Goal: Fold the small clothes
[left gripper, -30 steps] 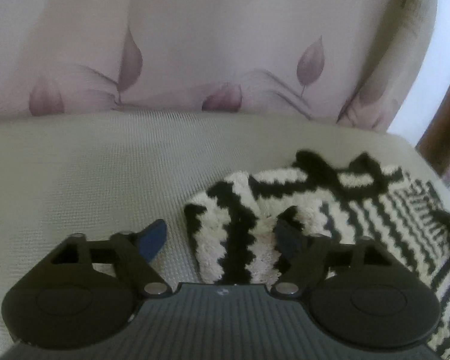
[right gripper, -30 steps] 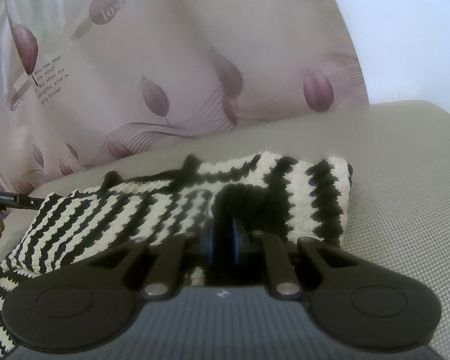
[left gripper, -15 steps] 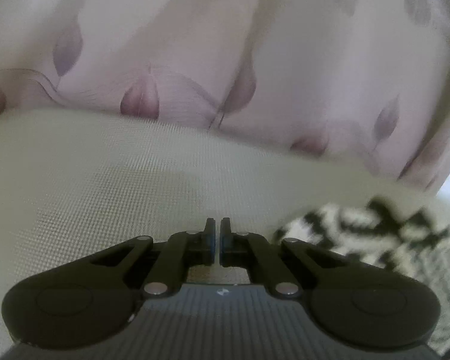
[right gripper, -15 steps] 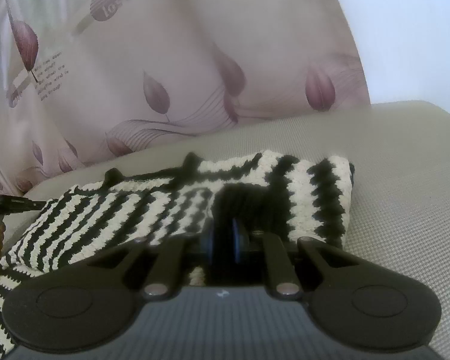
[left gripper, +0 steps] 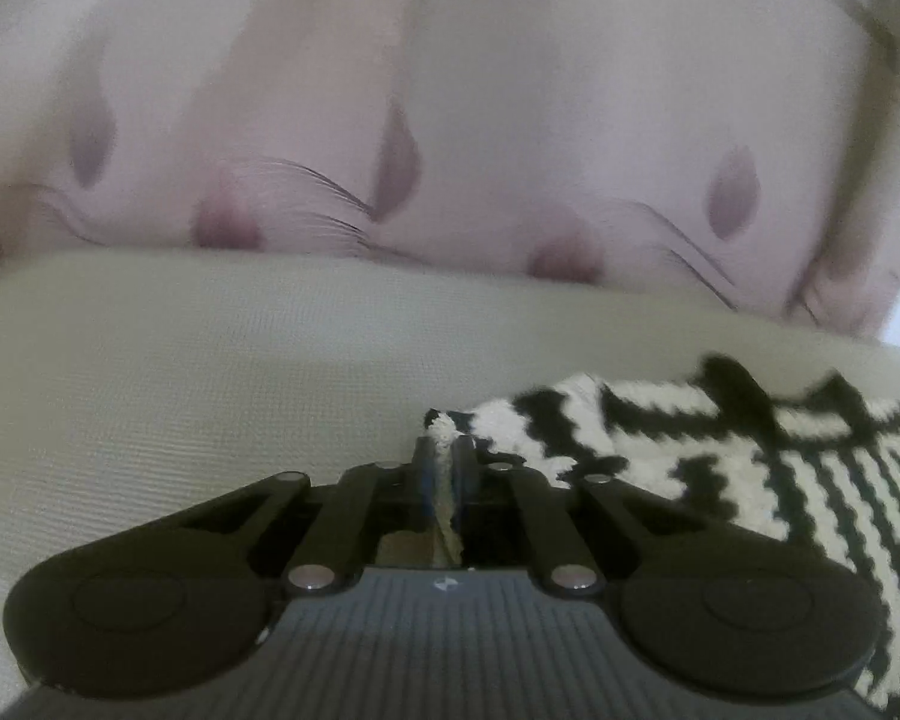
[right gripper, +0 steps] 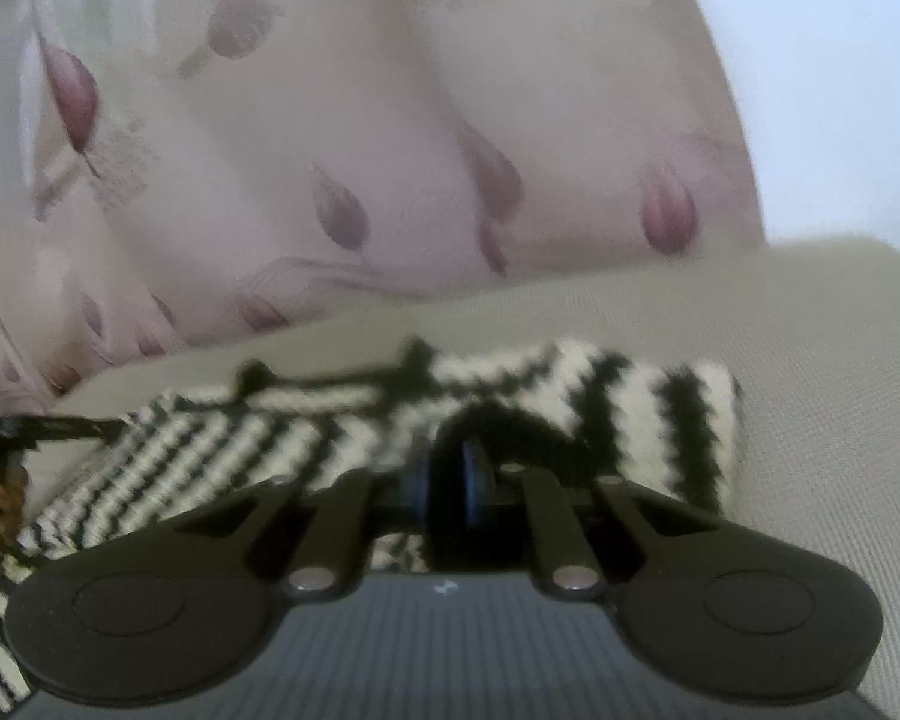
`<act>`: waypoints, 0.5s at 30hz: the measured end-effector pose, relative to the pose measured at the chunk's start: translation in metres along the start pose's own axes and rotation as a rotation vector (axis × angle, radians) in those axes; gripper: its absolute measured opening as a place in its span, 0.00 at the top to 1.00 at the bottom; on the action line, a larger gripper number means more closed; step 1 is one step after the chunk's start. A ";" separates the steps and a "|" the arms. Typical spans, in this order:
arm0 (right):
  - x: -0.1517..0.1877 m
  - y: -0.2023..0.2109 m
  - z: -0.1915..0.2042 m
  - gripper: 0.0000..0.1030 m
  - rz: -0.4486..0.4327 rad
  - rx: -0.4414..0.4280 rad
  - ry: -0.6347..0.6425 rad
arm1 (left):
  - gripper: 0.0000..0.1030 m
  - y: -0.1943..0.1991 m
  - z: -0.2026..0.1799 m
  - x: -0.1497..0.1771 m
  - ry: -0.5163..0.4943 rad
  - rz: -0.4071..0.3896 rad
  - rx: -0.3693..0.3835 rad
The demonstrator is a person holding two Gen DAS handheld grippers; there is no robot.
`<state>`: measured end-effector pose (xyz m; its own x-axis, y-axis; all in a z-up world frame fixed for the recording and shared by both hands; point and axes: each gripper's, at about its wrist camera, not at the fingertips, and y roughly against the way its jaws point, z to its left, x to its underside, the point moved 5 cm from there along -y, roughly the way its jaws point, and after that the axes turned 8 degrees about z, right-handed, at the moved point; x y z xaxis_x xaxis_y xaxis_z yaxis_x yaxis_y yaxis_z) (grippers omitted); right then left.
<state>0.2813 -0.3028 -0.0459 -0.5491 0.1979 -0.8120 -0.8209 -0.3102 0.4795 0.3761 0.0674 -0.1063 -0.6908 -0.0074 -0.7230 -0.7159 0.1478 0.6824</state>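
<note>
Jaws of my left gripper [left gripper: 444, 450] were opening slightly, a corner of the striped knit garment [left gripper: 660, 450] pinched between them. My right gripper [right gripper: 447, 462] gripped its black-striped fold.

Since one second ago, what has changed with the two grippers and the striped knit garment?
The left gripper, open beside the striped knit garment a second ago, closed empty, then took hold of its corner edge; its jaws are opening slightly around the fabric. The right gripper stays clamped on the garment, which still lies on the cushion.
</note>
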 end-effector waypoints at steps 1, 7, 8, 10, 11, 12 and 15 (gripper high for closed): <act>-0.005 0.004 0.005 0.90 -0.029 -0.028 -0.006 | 0.90 0.001 0.005 0.000 0.018 -0.004 -0.009; 0.004 -0.013 -0.017 0.90 -0.006 0.048 -0.024 | 1.00 0.002 0.028 -0.004 0.081 -0.024 0.002; 0.012 -0.021 -0.024 0.90 0.037 0.049 -0.045 | 1.00 0.007 0.028 -0.004 0.070 -0.036 -0.011; 0.018 -0.026 -0.033 0.89 0.067 0.039 -0.087 | 1.00 0.018 0.026 -0.003 0.072 -0.059 0.025; 0.014 -0.021 -0.034 0.88 0.044 0.032 -0.097 | 0.99 0.023 0.022 -0.003 0.075 -0.060 0.046; 0.011 -0.019 -0.035 0.88 0.035 0.029 -0.107 | 0.99 0.029 0.016 -0.003 0.069 -0.061 0.055; 0.010 -0.016 -0.038 0.83 0.052 0.015 -0.148 | 0.71 0.044 -0.011 -0.001 0.070 -0.044 0.127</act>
<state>0.2948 -0.3314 -0.0738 -0.6073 0.3168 -0.7286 -0.7923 -0.3102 0.5254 0.3439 0.0628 -0.0745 -0.6674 -0.0854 -0.7398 -0.7303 0.2693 0.6278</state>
